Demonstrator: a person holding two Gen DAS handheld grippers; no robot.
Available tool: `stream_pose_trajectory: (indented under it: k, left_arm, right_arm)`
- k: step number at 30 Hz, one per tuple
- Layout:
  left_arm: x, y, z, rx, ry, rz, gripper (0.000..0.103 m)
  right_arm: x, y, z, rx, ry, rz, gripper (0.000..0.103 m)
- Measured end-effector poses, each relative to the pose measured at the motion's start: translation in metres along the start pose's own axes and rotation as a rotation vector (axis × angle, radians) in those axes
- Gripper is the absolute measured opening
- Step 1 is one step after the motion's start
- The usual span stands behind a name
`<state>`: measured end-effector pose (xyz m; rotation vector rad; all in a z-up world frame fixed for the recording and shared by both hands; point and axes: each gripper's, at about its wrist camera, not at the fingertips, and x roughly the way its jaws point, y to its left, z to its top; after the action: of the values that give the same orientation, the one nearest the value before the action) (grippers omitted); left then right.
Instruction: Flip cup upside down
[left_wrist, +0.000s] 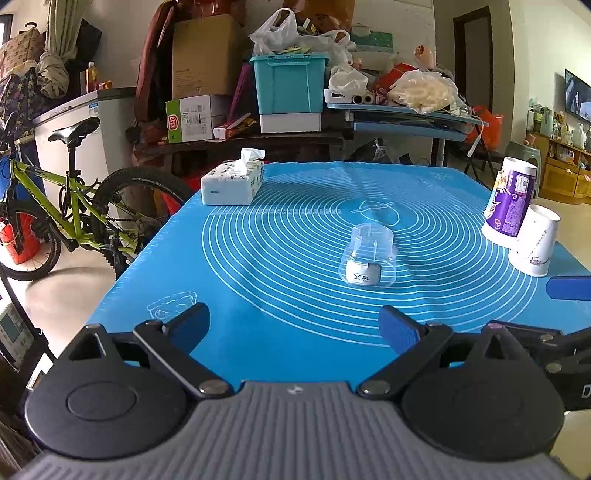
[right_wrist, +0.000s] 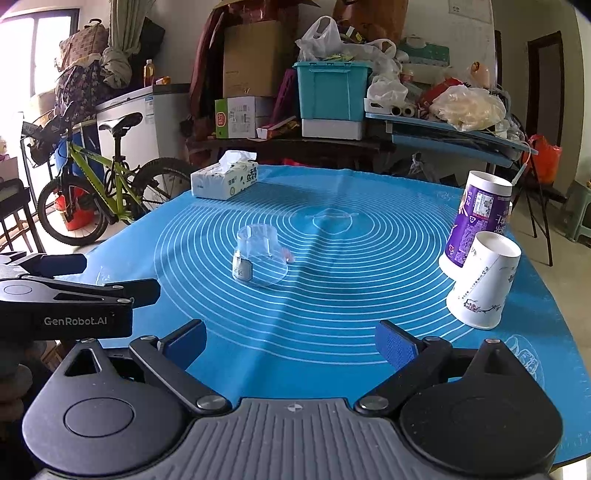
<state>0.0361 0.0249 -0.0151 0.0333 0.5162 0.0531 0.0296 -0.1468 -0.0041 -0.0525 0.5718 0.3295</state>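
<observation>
A clear plastic cup (left_wrist: 368, 254) with a white label stands mouth down in the middle of the blue mat (left_wrist: 258, 266); it also shows in the right wrist view (right_wrist: 258, 258). My left gripper (left_wrist: 295, 325) is open and empty, low over the mat's near edge, well short of the cup. My right gripper (right_wrist: 291, 341) is open and empty, also near the front edge, with the cup ahead and to the left. The left gripper's body (right_wrist: 74, 295) shows at the left of the right wrist view.
A purple paper cup (right_wrist: 476, 225) and a white paper cup (right_wrist: 482, 284) stand mouth down at the mat's right side. A tissue box (left_wrist: 232, 179) sits at the far left corner. A bicycle (left_wrist: 66, 206) and cluttered shelves stand beyond the table.
</observation>
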Motion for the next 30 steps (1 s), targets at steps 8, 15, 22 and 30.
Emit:
stream_pose_trajectory:
  k: [8,15,22,30]
  left_arm:
    - [0.0004,-0.0006,0.0001,0.003,0.000,0.000,0.097]
    - [0.0007,-0.0024,0.0000,0.005,0.000,-0.001,0.097]
    - [0.0004,-0.0025,0.0011,0.005,-0.002,-0.003,0.097]
    - [-0.0002,-0.0008,0.0017,0.006,0.002,-0.007,0.097]
  right_arm:
    - [-0.0007,-0.0008,0.0004,0.003,-0.005,-0.003,0.099]
    - [-0.0034,-0.0001,0.0007,-0.001,-0.011,0.000,0.098]
    - [-0.0029,-0.0008,-0.0003,0.006,-0.006,0.004,0.098]
    - [-0.0024,-0.0015,-0.0004,0.006,-0.007,0.005,0.098]
